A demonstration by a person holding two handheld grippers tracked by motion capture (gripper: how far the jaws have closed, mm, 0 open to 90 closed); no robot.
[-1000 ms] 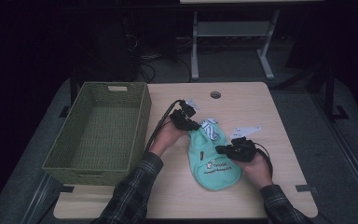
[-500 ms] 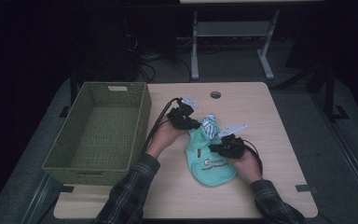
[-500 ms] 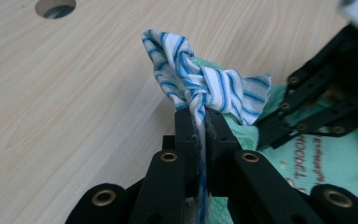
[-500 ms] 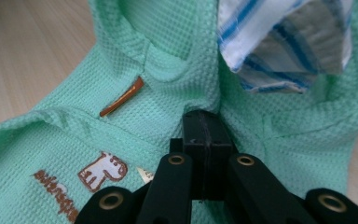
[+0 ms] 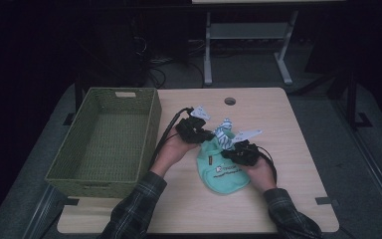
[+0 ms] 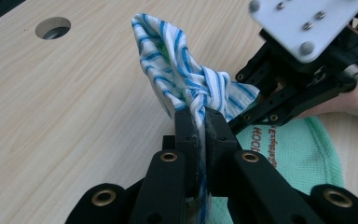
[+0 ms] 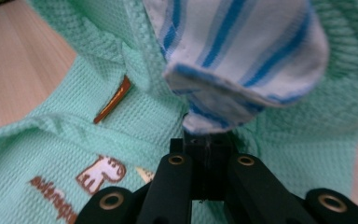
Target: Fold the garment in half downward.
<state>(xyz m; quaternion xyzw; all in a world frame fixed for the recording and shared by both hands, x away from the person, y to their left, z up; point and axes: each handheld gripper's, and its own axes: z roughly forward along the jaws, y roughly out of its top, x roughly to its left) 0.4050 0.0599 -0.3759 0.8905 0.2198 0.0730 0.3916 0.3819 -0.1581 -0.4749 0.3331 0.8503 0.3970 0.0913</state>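
A small mint-green garment point(image 5: 223, 173) with a printed chest lies on the table, its blue-and-white striped hood point(image 5: 223, 131) pulled up off the wood. My left gripper point(image 5: 208, 134) is shut on the striped fabric point(image 6: 177, 70), which runs down between its jaws point(image 6: 203, 120). From the other side my right gripper point(image 5: 231, 149) is shut on the same striped cloth point(image 7: 247, 42) where it meets the green knit point(image 7: 70, 135). In the left gripper view the right gripper point(image 6: 303, 70) sits close by, over the green cloth point(image 6: 303, 154).
A woven green basket point(image 5: 87, 186) stands empty at the table's left, just beside the left hand. A round cable hole point(image 5: 230, 101) is at the back of the tabletop point(image 5: 293, 149). Bare wood lies right of and behind the garment. Dark floor and a desk frame lie beyond.
The right gripper has shifted left toward the left one, and the left has risen slightly. The striped hood is bunched higher between them, and the green body has drawn in.
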